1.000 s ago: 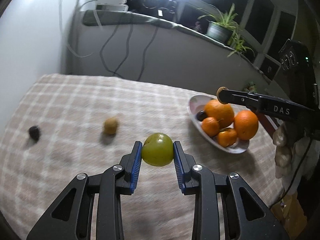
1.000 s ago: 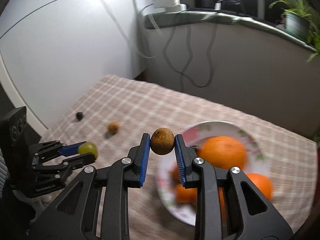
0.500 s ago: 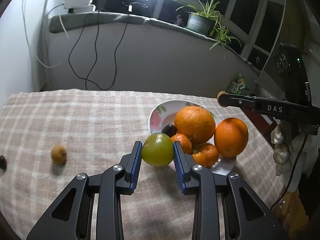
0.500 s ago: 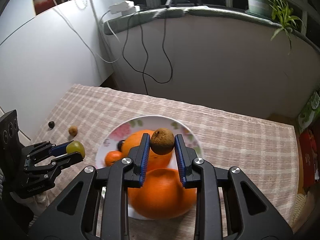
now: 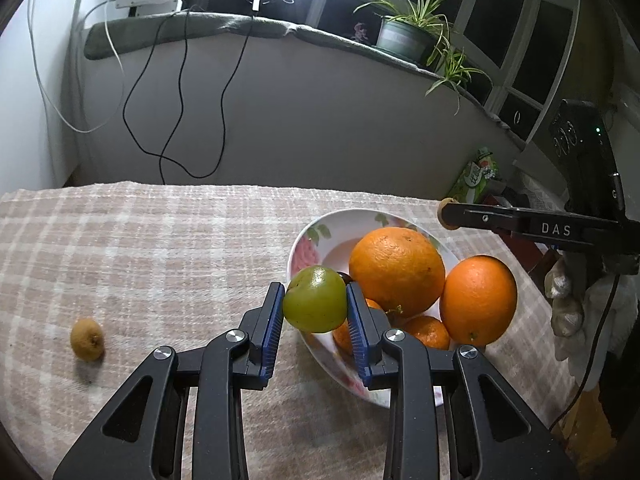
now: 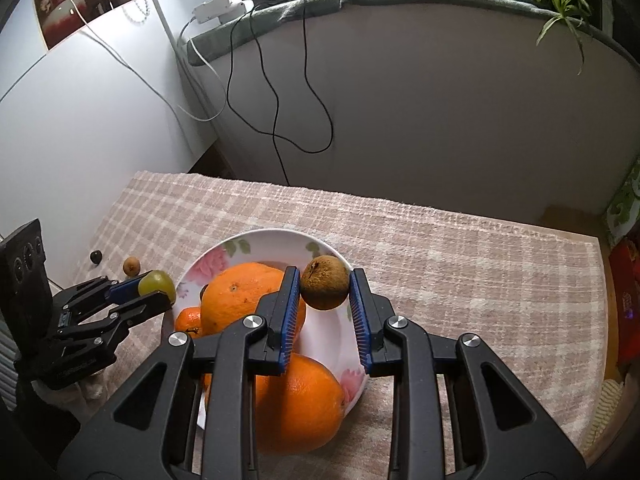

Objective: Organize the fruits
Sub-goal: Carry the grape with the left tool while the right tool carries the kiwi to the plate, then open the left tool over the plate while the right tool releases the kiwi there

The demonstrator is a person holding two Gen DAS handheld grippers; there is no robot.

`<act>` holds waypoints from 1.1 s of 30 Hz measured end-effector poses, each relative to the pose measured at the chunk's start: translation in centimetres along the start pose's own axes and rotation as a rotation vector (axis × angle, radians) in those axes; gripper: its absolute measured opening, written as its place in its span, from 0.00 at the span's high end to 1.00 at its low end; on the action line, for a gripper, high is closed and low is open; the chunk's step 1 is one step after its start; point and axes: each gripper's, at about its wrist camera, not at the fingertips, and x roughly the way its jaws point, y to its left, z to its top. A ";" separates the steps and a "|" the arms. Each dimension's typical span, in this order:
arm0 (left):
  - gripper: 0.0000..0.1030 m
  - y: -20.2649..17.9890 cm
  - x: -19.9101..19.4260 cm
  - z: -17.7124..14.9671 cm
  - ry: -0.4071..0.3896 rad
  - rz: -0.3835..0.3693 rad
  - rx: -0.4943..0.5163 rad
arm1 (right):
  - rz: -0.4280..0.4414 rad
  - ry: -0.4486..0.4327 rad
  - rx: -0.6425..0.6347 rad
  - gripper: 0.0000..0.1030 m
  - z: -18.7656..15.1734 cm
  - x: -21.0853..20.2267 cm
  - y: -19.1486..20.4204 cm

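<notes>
While both grippers' fingers grip fruit — left gripper [image 5: 315, 300] the green fruit [image 5: 315, 299], right gripper [image 6: 325, 289] the brown fruit [image 6: 324, 282] — each should lower into the bowl's [image 6: 256, 238] probably free gaps before letting go.

In the lower centre of the frame the left gripper [image 5: 315, 300] clamps a green plum [image 5: 315, 299] between its blue pads, over the near rim of a floral bowl [image 5: 308, 244]. The bowl holds two large oranges [image 5: 397, 271], small tangerines [image 5: 427, 332] and a dark fruit. At the right edge the right gripper [image 5: 444, 214] pinches a small brown fruit [image 5: 443, 213]. Another brown fruit [image 5: 87, 338] lies at lower left on the checked tablecloth [image 5: 160, 248]
</notes>
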 end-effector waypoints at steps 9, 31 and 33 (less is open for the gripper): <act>0.71 -0.3 0.4 0.4 0.001 -0.012 0.008 | 0.011 0.007 -0.006 0.74 0.1 0.3 0.3; 0.47 -0.9 -1.1 0.3 -0.014 -0.016 0.017 | -0.002 -0.042 -0.022 0.34 -0.1 -2.2 1.9; 0.47 -0.9 -1.5 0.2 -0.017 -0.016 0.012 | -0.003 -0.048 -0.027 0.31 -0.1 -2.5 2.4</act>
